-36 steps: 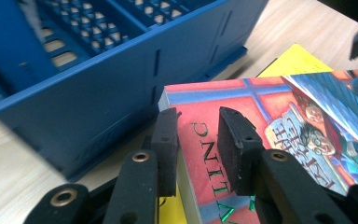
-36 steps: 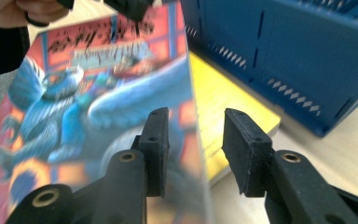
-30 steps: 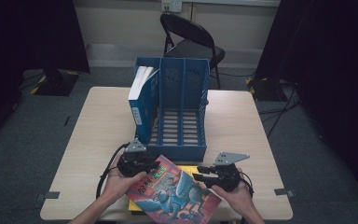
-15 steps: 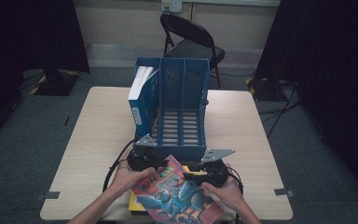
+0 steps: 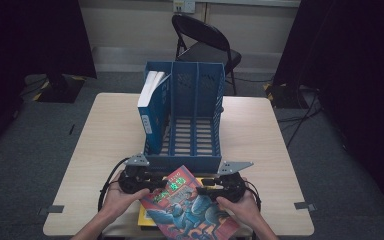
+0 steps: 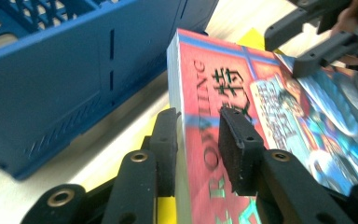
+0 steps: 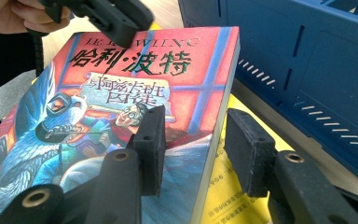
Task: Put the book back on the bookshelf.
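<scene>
A thick paperback with a red and blue picture cover [image 5: 190, 210] lies tilted at the table's front edge, its far corner near the blue file rack [image 5: 182, 162]. My left gripper [image 5: 155, 184] is shut on its left edge; in the left gripper view the pads [image 6: 235, 140] press on the cover [image 6: 223, 84] and the underside. My right gripper [image 5: 205, 189] sits at the book's right edge. Its jaws have just been opening: one pad [image 7: 149, 140] lies on the cover [image 7: 135, 74], and the other stands off the page edge.
The rack has three slots; a blue and white book [image 5: 150, 105] leans in the left one. A yellow booklet [image 5: 145, 217] lies under the paperback. The wooden table [image 5: 105, 130] has bare room on both sides of the rack. A folding chair [image 5: 205, 45] stands behind.
Both hands drew closer together along the book, then the left gripper slid back to the left. The book has swung slightly and its far corner has shifted a little to the right.
</scene>
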